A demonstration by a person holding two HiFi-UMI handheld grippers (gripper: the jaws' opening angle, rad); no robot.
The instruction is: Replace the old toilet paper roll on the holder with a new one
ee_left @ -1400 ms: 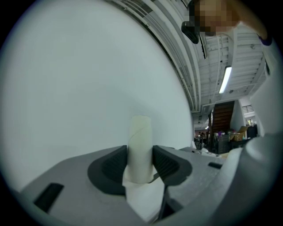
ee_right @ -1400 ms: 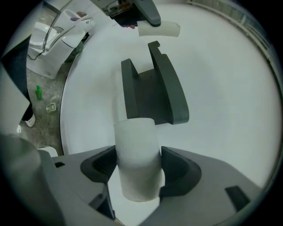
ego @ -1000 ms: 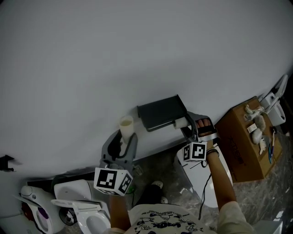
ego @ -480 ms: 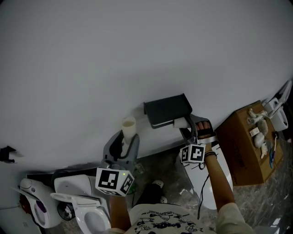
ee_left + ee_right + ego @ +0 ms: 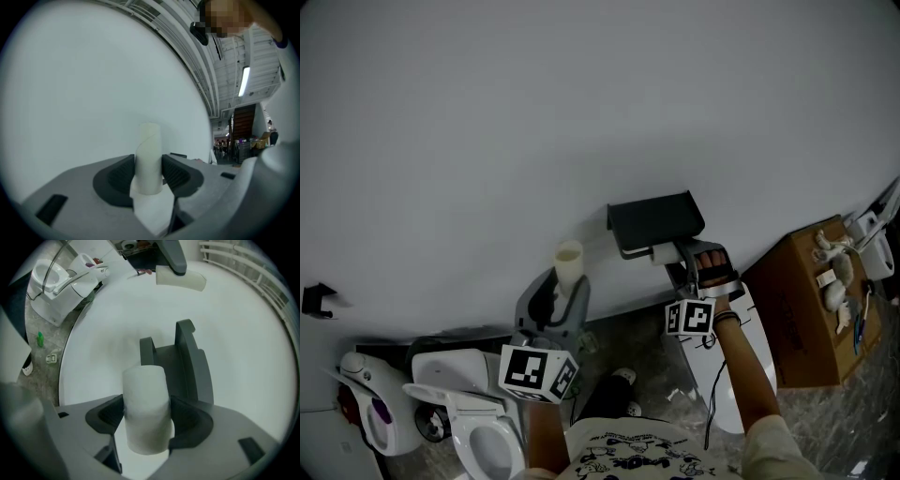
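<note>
While your right gripper (image 5: pixel 147 423) stays clamped on the new roll (image 5: pixel 144 390), a full white cylinder squeezed between both jaws, the dark holder (image 5: pixel 190 364) on the pale wall (image 5: pixel 581 112) sits just beyond the roll's far end in the right gripper view. Over the last second little has changed between the two. In the head view the roll was already just under the holder's lower right corner, and it remains there, close but not yet seated (most of the apparent shift is your head turning, which has moved the holder and the cardboard box (image 5: pixel 802 309) a little across the picture). Your left gripper (image 5: pixel 148 179) is closed on the old tube (image 5: pixel 149 140), a bare pale cardboard core held upright with a scrap of paper bunched under it. It is off to the left of the holder and clear of it. Judging from this, the old roll is already off and the holder stands empty, so the step in hand is fitting the new roll on. The roll's hollow end cannot be seen from here, so lining it up with the holder looks like the delicate part.
</note>
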